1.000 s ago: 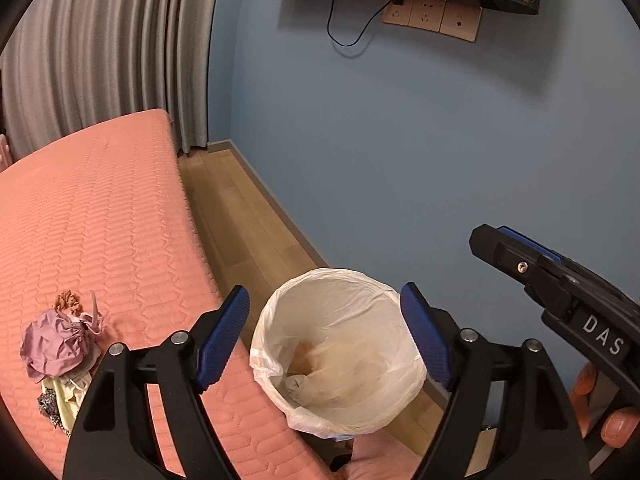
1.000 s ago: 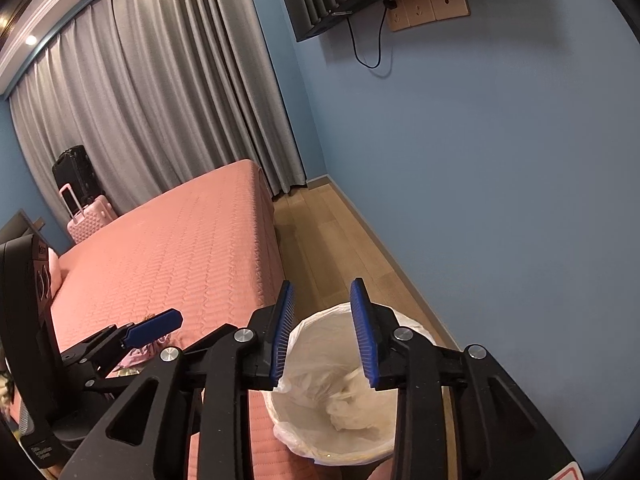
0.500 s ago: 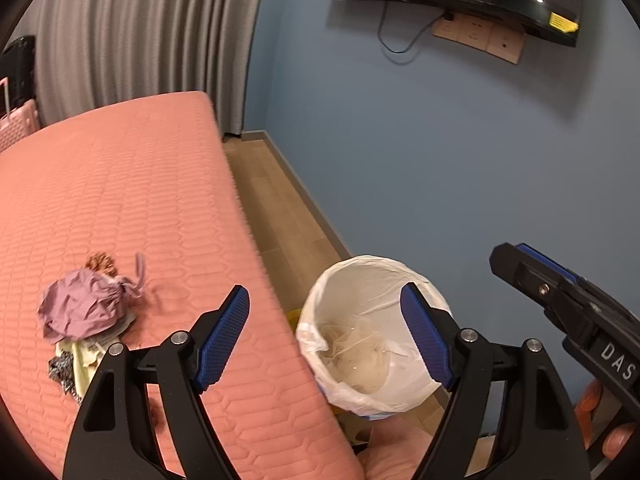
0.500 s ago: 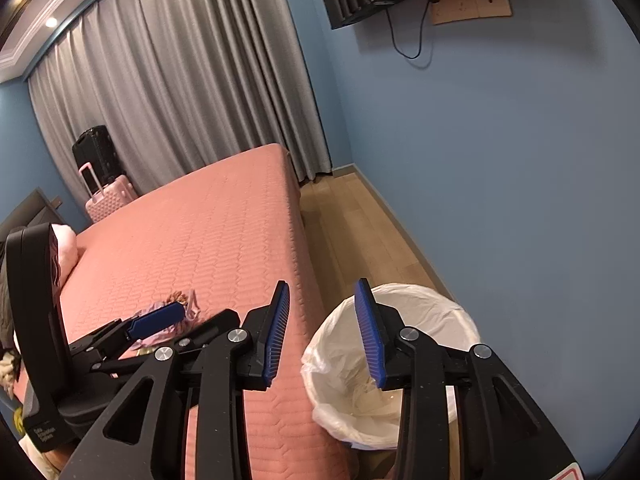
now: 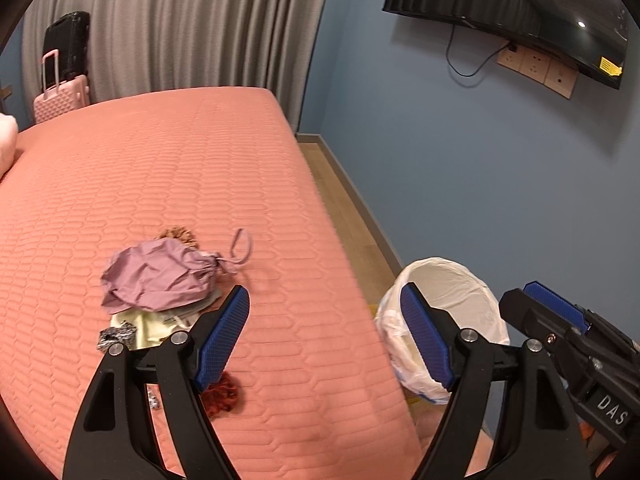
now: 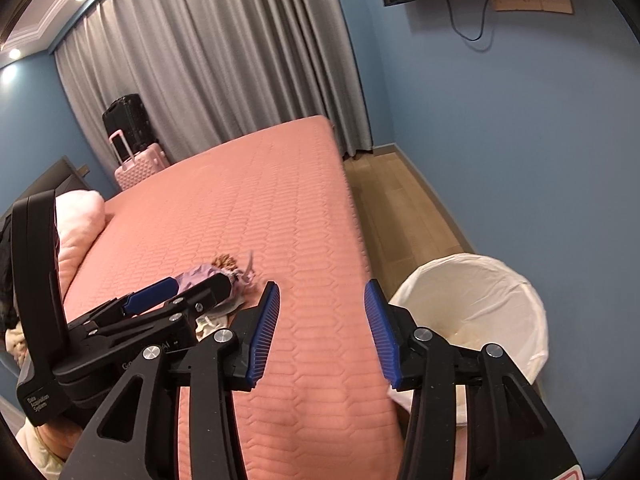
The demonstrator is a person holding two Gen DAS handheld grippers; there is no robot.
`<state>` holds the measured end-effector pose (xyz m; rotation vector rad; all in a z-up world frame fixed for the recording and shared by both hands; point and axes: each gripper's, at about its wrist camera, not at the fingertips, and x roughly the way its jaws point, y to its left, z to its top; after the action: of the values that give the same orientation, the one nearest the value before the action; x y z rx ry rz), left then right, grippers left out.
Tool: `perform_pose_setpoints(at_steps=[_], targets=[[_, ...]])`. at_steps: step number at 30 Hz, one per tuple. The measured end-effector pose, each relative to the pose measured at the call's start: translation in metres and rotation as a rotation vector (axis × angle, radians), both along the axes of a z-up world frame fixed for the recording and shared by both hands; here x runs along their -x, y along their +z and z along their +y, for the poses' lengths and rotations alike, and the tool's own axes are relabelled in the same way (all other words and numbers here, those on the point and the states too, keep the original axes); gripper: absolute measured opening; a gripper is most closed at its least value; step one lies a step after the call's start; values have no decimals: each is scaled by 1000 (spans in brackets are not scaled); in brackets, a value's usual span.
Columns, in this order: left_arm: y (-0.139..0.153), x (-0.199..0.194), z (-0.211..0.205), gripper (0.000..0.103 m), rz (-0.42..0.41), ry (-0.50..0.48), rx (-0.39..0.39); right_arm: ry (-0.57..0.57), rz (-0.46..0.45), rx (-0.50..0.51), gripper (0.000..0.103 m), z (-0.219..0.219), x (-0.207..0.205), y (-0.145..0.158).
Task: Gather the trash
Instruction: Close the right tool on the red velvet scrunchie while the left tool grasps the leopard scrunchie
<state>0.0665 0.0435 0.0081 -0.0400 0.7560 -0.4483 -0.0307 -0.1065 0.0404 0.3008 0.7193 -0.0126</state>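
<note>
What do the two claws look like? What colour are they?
Both are black plastic with long triangular cut-out arms, silver screws and blue ribbed pads. The left claw and the right claw match. The right one's body carries white letters "DAS"; the left one's has a tall black handle with small white lettering.

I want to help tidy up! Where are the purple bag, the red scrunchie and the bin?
purple bag (image 5: 160, 276), left wrist view, its crumpled middle.
red scrunchie (image 5: 224, 394), left wrist view, its frilly edge.
bin (image 6: 516, 292), right wrist view, its liner's far inner wall.
</note>
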Motion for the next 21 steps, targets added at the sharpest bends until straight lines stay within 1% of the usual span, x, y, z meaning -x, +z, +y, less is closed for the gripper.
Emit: perform_pose_setpoints(at_steps=[5, 12, 16, 21], targets=[[-11, -3, 36, 75, 12, 65, -6, 52, 37, -5, 45, 32, -7, -12], [-33, -11, 87, 77, 57, 144, -12, 119, 91, -11, 46, 72, -19, -33], [-50, -15, 116, 78, 91, 194, -19, 158, 128, -10, 47, 93, -27, -50], [-78, -23, 152, 78, 143, 256, -39, 210, 186, 0, 47, 125, -41, -77]])
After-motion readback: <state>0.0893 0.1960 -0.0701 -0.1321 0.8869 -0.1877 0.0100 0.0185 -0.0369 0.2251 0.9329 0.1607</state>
